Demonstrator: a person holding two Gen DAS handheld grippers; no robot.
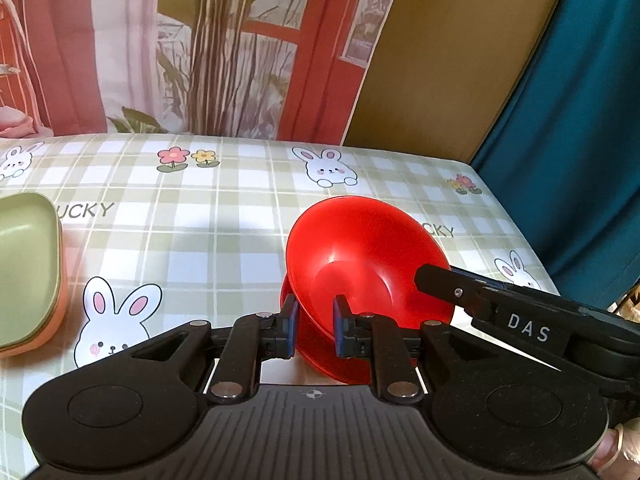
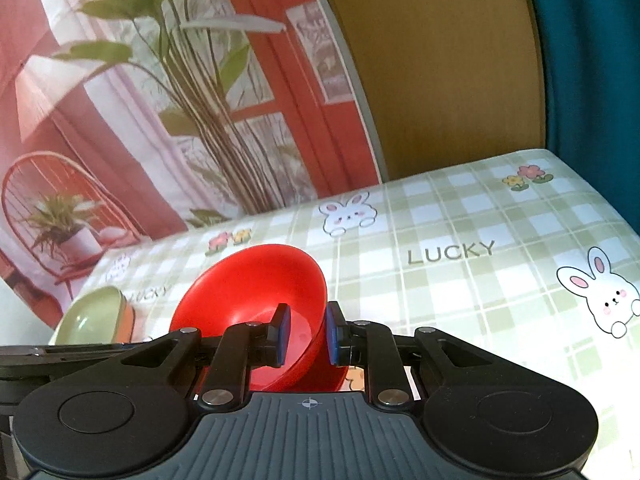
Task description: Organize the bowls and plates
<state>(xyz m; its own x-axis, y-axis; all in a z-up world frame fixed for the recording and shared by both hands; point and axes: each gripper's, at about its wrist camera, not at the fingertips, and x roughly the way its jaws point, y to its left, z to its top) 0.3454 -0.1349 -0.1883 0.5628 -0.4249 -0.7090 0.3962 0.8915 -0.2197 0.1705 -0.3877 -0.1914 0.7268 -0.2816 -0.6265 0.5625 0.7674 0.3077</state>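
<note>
A table under a green plaid tablecloth [image 1: 248, 240] printed with bunnies, flowers and "LUCKY" stands before a printed backdrop [image 1: 200, 48] of a potted plant and red window, a tan panel and a teal curtain [image 1: 580, 140]. Near its middle a tilted red bowl [image 1: 368, 264] sits in a second red bowl [image 1: 316, 344], and green dishes stacked on an orange one [image 1: 28, 268] lie well to the left. The left gripper [image 1: 315, 330] has narrowly parted fingers straddling the near rims of both bowls, while the right gripper [image 2: 307, 334] pinches the tilted bowl's wall on the opposite side.
</note>
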